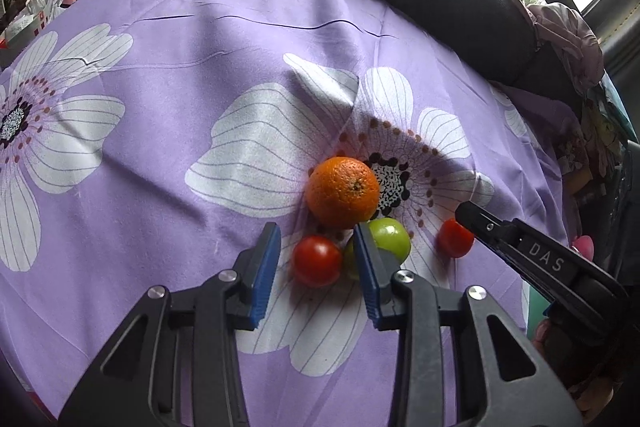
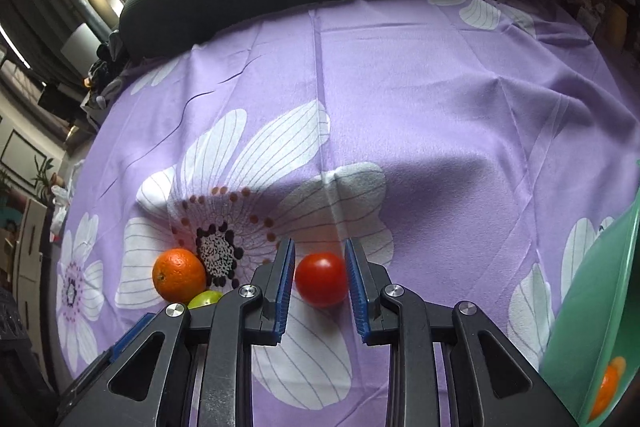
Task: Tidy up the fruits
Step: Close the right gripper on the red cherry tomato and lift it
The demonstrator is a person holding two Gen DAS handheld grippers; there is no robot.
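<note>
Left wrist view: we're holding the left tool low over the purple flowered cloth, blue pads apart, straddling a red tomato; pads aren't touching it yet, so nothing is clamped. The fruit is sitting clustered: orange just beyond, green fruit tucked against the tool's right pad and touching the orange, so closing here is risking a nudge on the green one. A second red tomato is lying slightly apart to the right, with the right tool's black finger reaching in beside it. We're judging both tools are lining up a pick each, working the pile from its loose edges. Right wrist view: the right tool is also spread, bracketing its tomato with a small gap on each side, fruit resting on the cloth. Orange and green fruit are sitting off to the left, clear of this grasp. A green bin is standing at the right edge with something orange inside, probably the drop spot, which is why this tool is taking the nearest tomato.
</note>
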